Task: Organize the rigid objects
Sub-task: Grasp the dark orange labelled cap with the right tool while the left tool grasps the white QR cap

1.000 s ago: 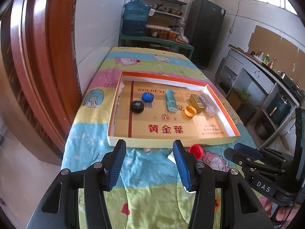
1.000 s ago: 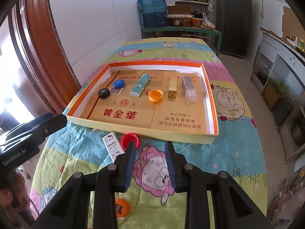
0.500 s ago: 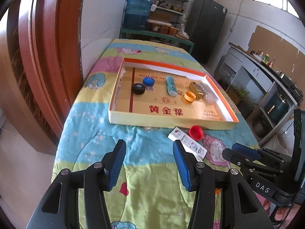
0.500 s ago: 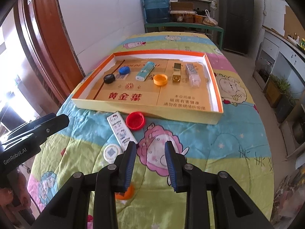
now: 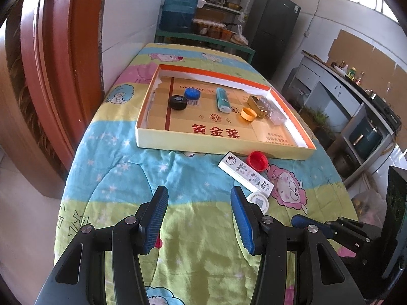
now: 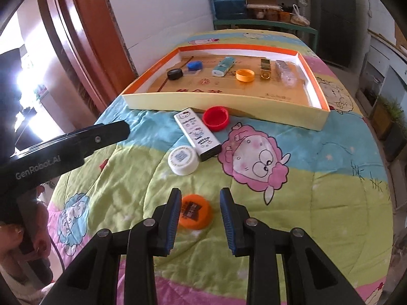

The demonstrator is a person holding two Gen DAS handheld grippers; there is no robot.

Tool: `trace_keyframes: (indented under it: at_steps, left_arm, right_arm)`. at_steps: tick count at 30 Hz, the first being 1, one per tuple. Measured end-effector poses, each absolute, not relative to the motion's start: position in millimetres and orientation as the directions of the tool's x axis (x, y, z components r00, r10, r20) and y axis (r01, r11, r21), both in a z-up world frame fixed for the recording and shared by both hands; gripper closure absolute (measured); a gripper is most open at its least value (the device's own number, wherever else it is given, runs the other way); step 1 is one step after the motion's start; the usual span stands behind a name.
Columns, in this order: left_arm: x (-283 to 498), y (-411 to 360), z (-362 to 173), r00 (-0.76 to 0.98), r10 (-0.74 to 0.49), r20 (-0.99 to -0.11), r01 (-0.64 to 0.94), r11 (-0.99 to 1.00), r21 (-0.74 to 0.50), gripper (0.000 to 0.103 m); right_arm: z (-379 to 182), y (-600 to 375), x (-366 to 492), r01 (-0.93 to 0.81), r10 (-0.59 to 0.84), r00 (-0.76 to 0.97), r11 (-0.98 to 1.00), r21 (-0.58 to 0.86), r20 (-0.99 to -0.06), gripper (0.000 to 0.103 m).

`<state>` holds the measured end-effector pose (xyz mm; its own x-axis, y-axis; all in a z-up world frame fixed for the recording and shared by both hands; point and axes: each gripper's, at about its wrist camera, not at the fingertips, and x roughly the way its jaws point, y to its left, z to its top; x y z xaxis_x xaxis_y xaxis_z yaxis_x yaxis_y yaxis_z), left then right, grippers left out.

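Observation:
An orange-rimmed cardboard tray (image 5: 157, 142) (image 6: 229, 104) holds a black cap (image 5: 178, 102), a blue cap (image 5: 192, 93), a teal lighter (image 5: 223, 100), an orange cap (image 5: 248, 114), a gold lighter (image 5: 257, 103) and a clear lighter (image 5: 272, 109). On the quilt in front lie a white cartoon lighter (image 6: 197, 133), a red cap (image 6: 216, 118), a white cap (image 6: 183, 160) and an orange cap (image 6: 194, 212). My right gripper (image 6: 201, 218) is open, its fingers either side of the near orange cap. My left gripper (image 5: 199, 218) is open and empty over bare quilt.
The table is covered by a cartoon quilt (image 5: 114, 178). A red wooden door frame (image 5: 51, 76) stands at the left. A water jug (image 5: 179, 12), shelves and a dark fridge (image 5: 274, 28) stand behind. Kitchen counters (image 5: 356, 96) run along the right.
Both grippers have pulled back from the tray toward the near table edge. The white cap and near orange cap came into view; my right gripper's fingers now bracket that orange cap.

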<state>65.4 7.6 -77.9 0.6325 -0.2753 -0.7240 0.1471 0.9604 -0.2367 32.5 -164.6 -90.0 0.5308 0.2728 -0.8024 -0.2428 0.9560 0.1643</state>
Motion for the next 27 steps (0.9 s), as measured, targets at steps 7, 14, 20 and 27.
trace_keyframes:
  at_steps: [7,14,20,27]
  left_arm:
    - [66.3,4.6,-79.2,0.624,-0.287,-0.727,0.158,0.957,-0.242,0.05]
    - [65.1,-16.3,-88.5,0.585,-0.335,-0.739,0.23,0.942,-0.245,0.05]
    - [66.1,-27.1,-93.7,0.566,-0.346,-0.749,0.255,0.937,-0.24,0.05]
    - [65.7,-40.8,-95.6,0.541,-0.373,-0.754,0.318,0.92,-0.228,0.05]
  right_arm:
    - [-93.5,-154.7,28.4,-0.275,0.274,0.523,0.95,0.145,-0.807,0.071]
    - [-97.8,-148.7,24.1,-0.293,0.249,0.529,0.951,0.1,-0.811,0.071]
    - [-96.2,-160.6,23.8,-0.279,0.292,0.52,0.946,0.163,-0.802,0.089]
    - [-89.8,-174.2,15.7,-0.257,0.297,0.546,0.949,0.181,-0.783,0.09]
